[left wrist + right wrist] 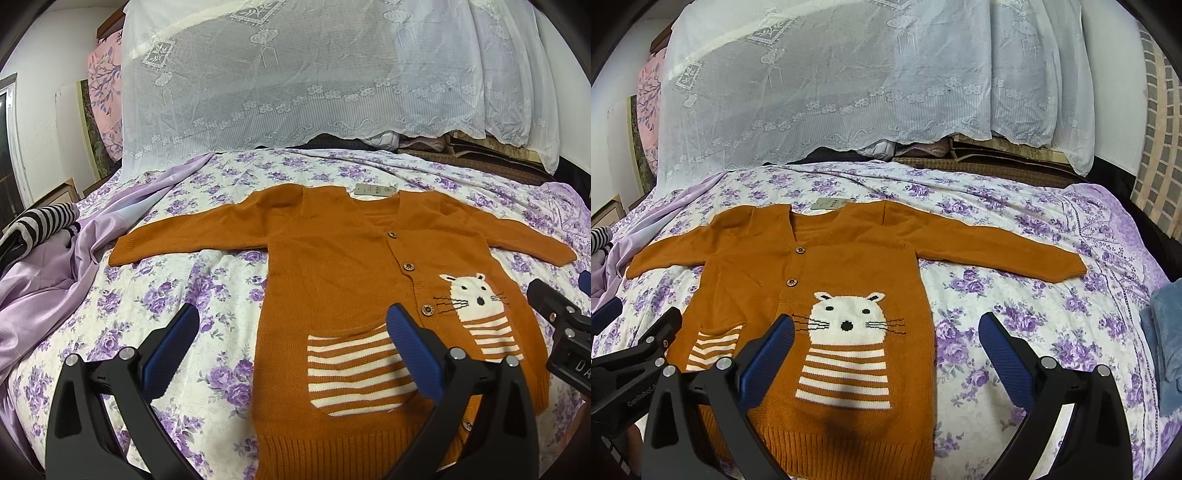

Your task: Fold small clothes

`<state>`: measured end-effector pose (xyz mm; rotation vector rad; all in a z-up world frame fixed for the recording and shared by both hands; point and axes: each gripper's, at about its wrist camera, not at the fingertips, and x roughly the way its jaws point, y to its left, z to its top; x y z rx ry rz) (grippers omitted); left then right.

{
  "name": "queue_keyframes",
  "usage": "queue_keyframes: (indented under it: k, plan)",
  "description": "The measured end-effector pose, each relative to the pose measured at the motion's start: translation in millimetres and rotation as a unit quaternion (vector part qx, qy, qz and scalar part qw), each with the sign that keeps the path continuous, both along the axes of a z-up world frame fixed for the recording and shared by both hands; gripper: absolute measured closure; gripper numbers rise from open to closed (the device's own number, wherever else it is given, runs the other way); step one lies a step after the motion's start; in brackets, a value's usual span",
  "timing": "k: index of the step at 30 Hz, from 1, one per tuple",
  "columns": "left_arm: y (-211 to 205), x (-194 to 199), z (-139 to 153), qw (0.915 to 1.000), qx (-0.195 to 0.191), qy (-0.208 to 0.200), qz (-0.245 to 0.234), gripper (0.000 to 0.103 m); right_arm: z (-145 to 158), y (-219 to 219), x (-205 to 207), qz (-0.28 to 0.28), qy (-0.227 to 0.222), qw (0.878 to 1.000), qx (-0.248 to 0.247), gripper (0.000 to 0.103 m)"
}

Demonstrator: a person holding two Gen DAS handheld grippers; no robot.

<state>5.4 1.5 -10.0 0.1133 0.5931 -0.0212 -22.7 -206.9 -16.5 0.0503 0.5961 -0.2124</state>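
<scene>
A small orange knit cardigan point(332, 258) lies flat and face up on the flowered bedsheet point(207, 295), sleeves spread to both sides. It has wooden buttons, a white cat figure point(846, 317) and a striped pocket point(354, 369). It also shows in the right wrist view point(849, 266). My left gripper point(291, 325) is open and empty above the cardigan's lower left part. My right gripper point(886, 332) is open and empty above its lower right edge. The right gripper's body shows at the right edge of the left wrist view point(561, 328).
A purple satin cloth point(44, 280) and a striped garment point(40, 221) lie at the bed's left. A blue towel point(1167, 339) lies at the right edge. A white lace curtain point(295, 74) hangs behind the bed, over stacked items.
</scene>
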Motion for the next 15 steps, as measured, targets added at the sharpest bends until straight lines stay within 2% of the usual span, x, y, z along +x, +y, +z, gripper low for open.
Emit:
queue_keyframes:
  k: [11,15]
  plan:
    - [0.8,0.4,-0.6,1.0000,0.000,0.000,0.000,0.004,1.0,0.9,-3.3,0.004,-0.011,1.000,0.002,0.003]
    - [1.0,0.5,-0.6,1.0000,-0.001,0.001,0.000,0.004,4.2,-4.5,-8.7,0.013,-0.029,0.999,0.019,0.003]
